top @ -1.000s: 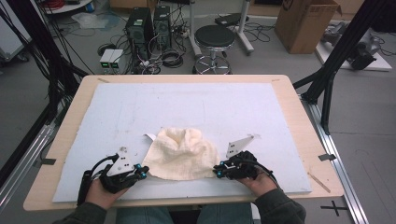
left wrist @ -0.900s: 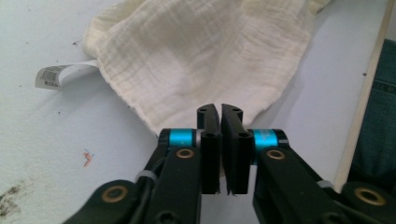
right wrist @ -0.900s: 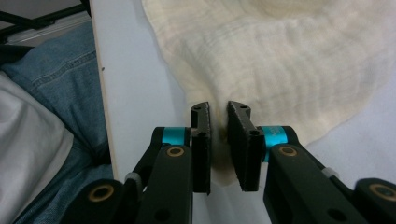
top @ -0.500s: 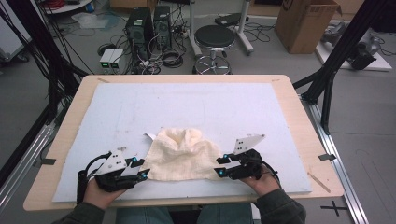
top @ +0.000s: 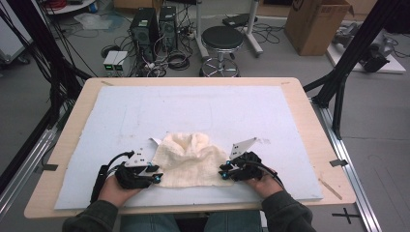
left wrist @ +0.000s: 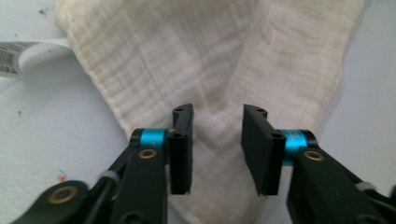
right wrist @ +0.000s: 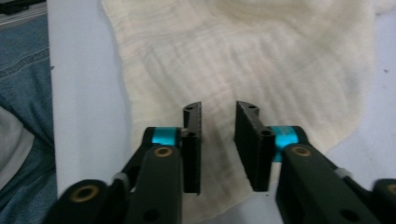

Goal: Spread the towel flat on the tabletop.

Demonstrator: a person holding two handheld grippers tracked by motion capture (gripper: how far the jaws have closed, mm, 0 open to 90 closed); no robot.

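The cream cloth [top: 191, 159] is shown bunched on the pale mat of the table [top: 300, 92], lying between the two grippers near the person's edge. The left gripper [top: 155, 174] is set at the cloth's near-left corner; in the left gripper view its jaws stand apart, with a raised fold of the cloth [left wrist: 219, 70] between them and not yet pinched. The right gripper [top: 223, 171] is set at the near-right corner; in the right gripper view its jaws also stand apart over the cloth's [right wrist: 261, 56] edge, no pad being seen to press on it. A white label [left wrist: 18, 53] lies beyond and to the left of the left gripper's jaws.

For a sound grasp, each pair of jaws is best lowered until the hem sits well between the pads, and only then closed, so that a single layer at each corner is caught rather than a loose ridge.

Compared with the earlier frames, both grippers have been drawn inward onto the cloth's corners. Both pairs of jaws have just been closing, with cloth between them. The cloth itself is seen little changed in shape and place.
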